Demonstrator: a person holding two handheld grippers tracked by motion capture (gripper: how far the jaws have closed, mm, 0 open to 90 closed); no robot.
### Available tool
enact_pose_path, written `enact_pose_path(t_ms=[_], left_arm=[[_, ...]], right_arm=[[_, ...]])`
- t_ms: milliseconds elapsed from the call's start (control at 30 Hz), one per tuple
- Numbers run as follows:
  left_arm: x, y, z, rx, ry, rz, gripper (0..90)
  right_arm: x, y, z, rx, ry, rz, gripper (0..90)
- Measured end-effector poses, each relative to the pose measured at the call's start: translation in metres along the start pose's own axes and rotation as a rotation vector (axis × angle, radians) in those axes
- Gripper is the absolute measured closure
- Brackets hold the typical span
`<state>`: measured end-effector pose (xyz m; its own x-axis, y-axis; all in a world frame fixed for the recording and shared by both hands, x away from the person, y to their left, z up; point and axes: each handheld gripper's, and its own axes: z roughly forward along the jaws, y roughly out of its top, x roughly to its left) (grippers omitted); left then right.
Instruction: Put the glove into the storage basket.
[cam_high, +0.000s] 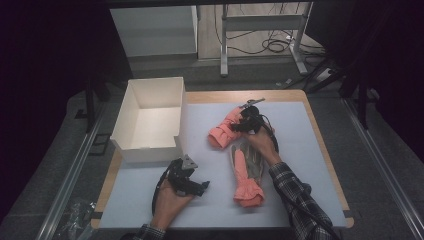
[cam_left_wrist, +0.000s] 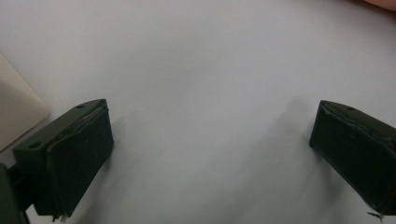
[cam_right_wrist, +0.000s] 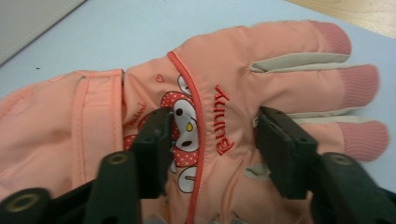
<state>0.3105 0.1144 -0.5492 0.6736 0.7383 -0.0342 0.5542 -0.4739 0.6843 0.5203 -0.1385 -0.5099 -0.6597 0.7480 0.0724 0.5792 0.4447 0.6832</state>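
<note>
Two pink gloves lie on the pale mat (cam_high: 300, 150). The far glove (cam_high: 223, 132) lies slanted with its cuff toward the box, and the near glove (cam_high: 247, 177) lies with its cuff toward the table's front edge. My right gripper (cam_high: 246, 123) is down on the far glove (cam_right_wrist: 224, 60). Its jaws (cam_right_wrist: 210, 126) stand apart astride the cartoon print on the glove's back, with the fabric between the pads. My left gripper (cam_high: 202, 187) rests at the front left of the mat. It (cam_left_wrist: 212, 119) is open wide over bare mat with nothing between the fingers.
An open white cardboard box (cam_high: 150, 120) stands at the back left of the table, and its corner (cam_left_wrist: 14, 112) is near my left gripper. The person's forearms come in from the front edge. The wooden table rim (cam_high: 325, 145) runs along the right side.
</note>
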Motion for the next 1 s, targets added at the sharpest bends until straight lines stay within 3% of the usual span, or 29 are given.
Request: enact_pose_path(t_ms=[67,100,133,267,367,667,800,1000], left_arm=[[0.000,0.000,0.000,0.000,0.000,0.000,0.0],[0.000,0.000,0.000,0.000,0.000,0.000,0.0],[0.000,0.000,0.000,0.000,0.000,0.000,0.0],[0.000,0.000,0.000,0.000,0.001,0.000,0.0],[0.000,0.000,0.000,0.000,0.001,0.000,0.0],[0.000,0.000,0.000,-0.001,0.000,0.000,0.0],[0.000,0.000,0.000,0.000,0.000,0.001,0.0],[0.000,0.000,0.000,0.000,0.000,0.000,0.0]], right_arm=[[0.000,0.000,0.001,0.000,0.029,0.007,61.7],[0.000,0.000,0.001,0.000,0.029,0.007,61.7],[0.002,-0.001,0.002,0.004,0.040,0.008,67.8],[0.005,-0.001,0.003,0.004,0.026,-0.006,72.9],[0.004,-0.001,0.000,-0.003,0.025,-0.009,82.0],[-0.001,0.003,-0.012,-0.011,0.062,0.021,85.6],[-0.003,0.005,-0.022,-0.021,0.063,0.005,85.9],[-0.006,0.007,-0.039,-0.047,0.105,-0.004,85.9]])
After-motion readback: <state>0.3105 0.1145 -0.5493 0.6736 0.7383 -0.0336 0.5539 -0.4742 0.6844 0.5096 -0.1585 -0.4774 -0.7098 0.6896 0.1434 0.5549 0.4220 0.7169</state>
